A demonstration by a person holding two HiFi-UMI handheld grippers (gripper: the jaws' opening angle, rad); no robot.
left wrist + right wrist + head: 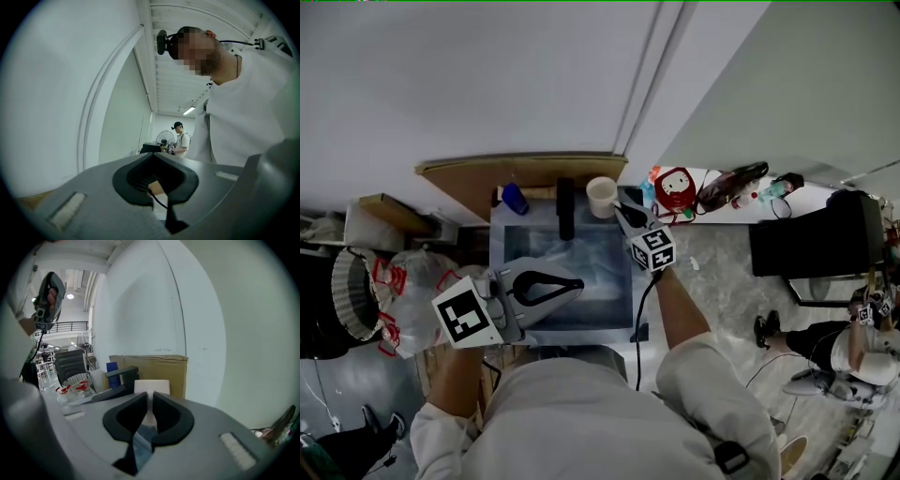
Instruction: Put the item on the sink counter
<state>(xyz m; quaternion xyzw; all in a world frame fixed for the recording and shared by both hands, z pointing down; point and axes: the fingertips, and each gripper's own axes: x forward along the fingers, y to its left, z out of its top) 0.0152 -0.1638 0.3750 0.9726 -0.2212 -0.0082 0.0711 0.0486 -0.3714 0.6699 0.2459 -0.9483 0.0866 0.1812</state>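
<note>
Hiding the white cup's (601,195) base, the right claw (617,208) pinches the cup's near wall, so whether the cup rests on the table (496,246) or hangs just above it cannot be told. The cup is at the back ledge of the sink, just beside the black faucet (566,211); its inside cannot be made out. The left claw (577,285) is closed and empty over the sink basin (614,281), covering part of the basin floor. A blue bottle (515,199) stands left of the faucet, close against the cardboard sheet (487,178) that walls the ledge behind.
</note>
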